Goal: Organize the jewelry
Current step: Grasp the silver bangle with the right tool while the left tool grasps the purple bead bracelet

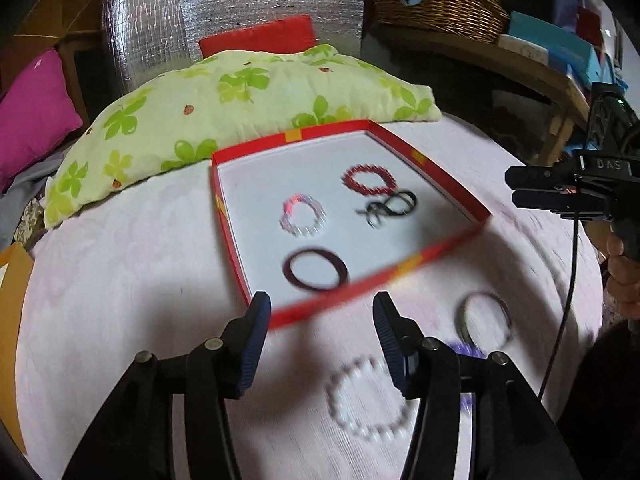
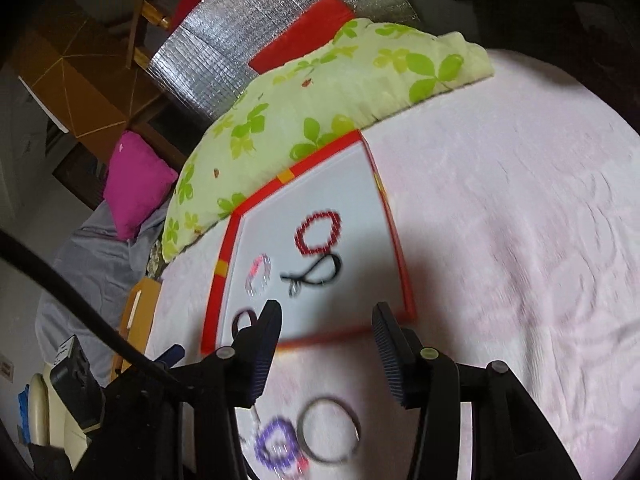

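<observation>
Left claw: left gripper (image 1: pixel 318 312) spread about halfway, nothing between its pads, hanging over the near rim of the red tray (image 1: pixel 436 162).
Right claw: right gripper (image 2: pixel 326 320) likewise spread, empty, above the tray's near edge.
In tray: red bead bracelet (image 1: pixel 370 182), pale pink bracelet (image 1: pixel 303 216), black cord (image 1: pixel 390 208), dark bangle (image 1: pixel 316 269).
On pink cloth (image 1: pixel 120 280), outside tray: white bead bracelet (image 1: pixel 366 400), metal bangle (image 2: pixel 329 430), purple bead bracelet (image 2: pixel 276 446).
Writing: "DAS" on the right gripper's body, left view.
Hard to make out: everything motion-blurred; purple bracelet partly hidden behind a finger in the left view.
</observation>
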`<action>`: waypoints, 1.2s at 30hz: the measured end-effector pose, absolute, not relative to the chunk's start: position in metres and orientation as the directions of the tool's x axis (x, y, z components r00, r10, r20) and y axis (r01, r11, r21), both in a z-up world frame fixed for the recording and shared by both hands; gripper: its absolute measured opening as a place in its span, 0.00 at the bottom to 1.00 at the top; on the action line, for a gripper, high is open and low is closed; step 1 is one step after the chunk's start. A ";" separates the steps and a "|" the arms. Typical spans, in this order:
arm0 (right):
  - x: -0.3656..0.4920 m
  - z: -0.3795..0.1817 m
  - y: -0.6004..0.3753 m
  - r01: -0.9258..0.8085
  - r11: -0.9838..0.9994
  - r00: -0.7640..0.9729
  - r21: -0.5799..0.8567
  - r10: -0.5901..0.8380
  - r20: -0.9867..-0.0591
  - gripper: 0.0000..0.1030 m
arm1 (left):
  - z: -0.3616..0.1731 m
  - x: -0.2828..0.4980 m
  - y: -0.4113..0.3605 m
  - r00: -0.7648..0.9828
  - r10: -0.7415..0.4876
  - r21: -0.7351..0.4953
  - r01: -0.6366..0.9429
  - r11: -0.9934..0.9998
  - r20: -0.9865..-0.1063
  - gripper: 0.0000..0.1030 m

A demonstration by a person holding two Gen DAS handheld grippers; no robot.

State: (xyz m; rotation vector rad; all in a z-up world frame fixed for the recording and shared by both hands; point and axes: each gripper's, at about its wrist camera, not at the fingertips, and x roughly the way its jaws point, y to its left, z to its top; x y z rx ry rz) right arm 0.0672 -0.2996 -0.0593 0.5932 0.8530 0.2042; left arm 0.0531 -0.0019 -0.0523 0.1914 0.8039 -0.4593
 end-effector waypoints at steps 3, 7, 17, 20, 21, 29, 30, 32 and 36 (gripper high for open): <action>0.048 -0.072 -0.300 0.067 0.824 0.615 0.563 0.410 -0.673 0.49 | -0.057 0.031 -0.002 0.591 -0.329 0.002 0.488 0.873 -0.737 0.55; 0.031 -0.088 -0.298 0.067 0.829 0.571 0.555 0.424 -0.703 0.49 | -0.065 0.003 -0.006 0.571 -0.345 0.019 0.535 0.844 -0.745 0.56; 0.020 -0.113 -0.279 0.039 0.872 0.504 0.488 0.405 -0.763 0.49 | -0.078 -0.032 -0.035 0.508 -0.408 0.025 0.648 0.762 -0.759 0.58; 0.024 -0.114 -0.273 0.038 0.896 0.511 0.442 0.363 -0.779 0.43 | -0.081 -0.030 -0.041 0.486 -0.424 0.005 0.662 0.749 -0.764 0.60; 0.025 -0.115 -0.270 0.033 0.908 0.509 0.417 0.344 -0.789 0.33 | -0.082 -0.029 -0.041 0.478 -0.427 -0.005 0.662 0.750 -0.768 0.61; 0.027 -0.114 -0.263 0.034 0.962 0.543 0.271 0.210 -0.813 0.09 | -0.089 -0.023 -0.042 0.454 -0.430 -0.042 0.648 0.760 -0.780 0.61; 0.027 -0.114 -0.268 0.055 0.961 0.548 0.270 0.197 -0.813 0.09 | -0.089 -0.022 -0.042 0.449 -0.434 -0.051 0.647 0.761 -0.781 0.61; 0.027 -0.113 -0.280 0.102 0.957 0.557 0.270 0.170 -0.813 0.09 | -0.091 -0.020 -0.046 0.438 -0.436 -0.061 0.647 0.760 -0.786 0.61; 0.026 -0.112 -0.296 0.161 0.940 0.572 0.301 0.159 -0.805 0.09 | -0.097 -0.013 -0.056 0.424 -0.431 -0.060 0.654 0.754 -0.797 0.61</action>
